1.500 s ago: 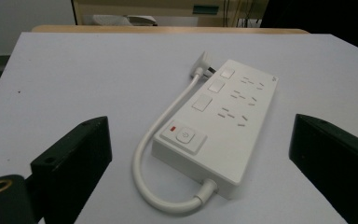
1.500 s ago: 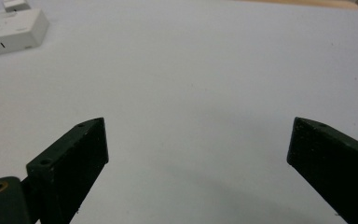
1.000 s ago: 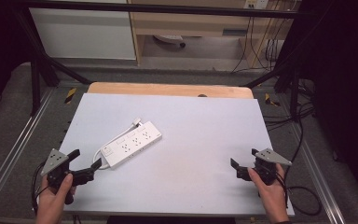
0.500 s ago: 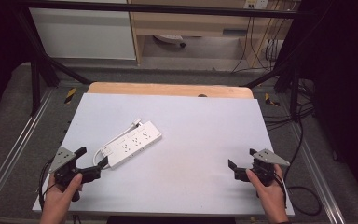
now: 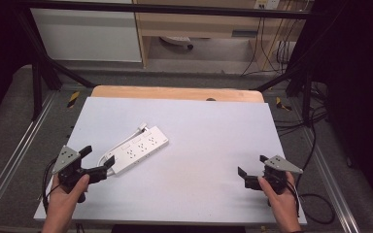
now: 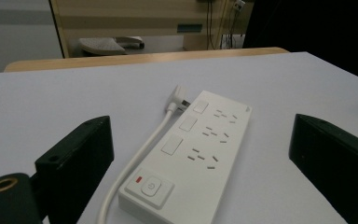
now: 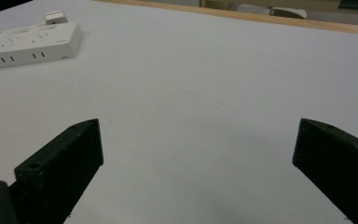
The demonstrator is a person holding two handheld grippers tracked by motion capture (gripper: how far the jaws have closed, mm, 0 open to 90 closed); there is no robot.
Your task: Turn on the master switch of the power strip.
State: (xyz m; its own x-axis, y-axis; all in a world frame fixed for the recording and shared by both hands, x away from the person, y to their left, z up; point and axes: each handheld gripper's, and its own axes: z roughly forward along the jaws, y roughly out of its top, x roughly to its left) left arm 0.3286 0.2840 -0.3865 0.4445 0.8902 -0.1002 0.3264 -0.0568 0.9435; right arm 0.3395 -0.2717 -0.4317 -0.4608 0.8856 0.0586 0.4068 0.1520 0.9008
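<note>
A white power strip point(image 5: 138, 149) point(image 6: 191, 154) point(image 7: 25, 44) with a switch, several sockets and a looped white cord lies left of centre on the white table point(image 5: 204, 131). Its plug point(image 6: 179, 100) rests beside its far end. My left gripper point(image 5: 97, 161) point(image 6: 200, 158) is open, held by a hand at the front left, its jaws standing just short of the strip's switch end. My right gripper point(image 5: 250, 170) point(image 7: 198, 158) is open at the front right over bare table, nothing between its jaws.
The table's wooden far edge point(image 5: 175, 92) borders a dark floor with metal frame rails on both sides. Cables point(image 5: 315, 194) trail off at the right. Shelving and a cabinet stand behind.
My left gripper has moved right and forward, closer to the strip's switch end. My right gripper shifted slightly toward the front edge.
</note>
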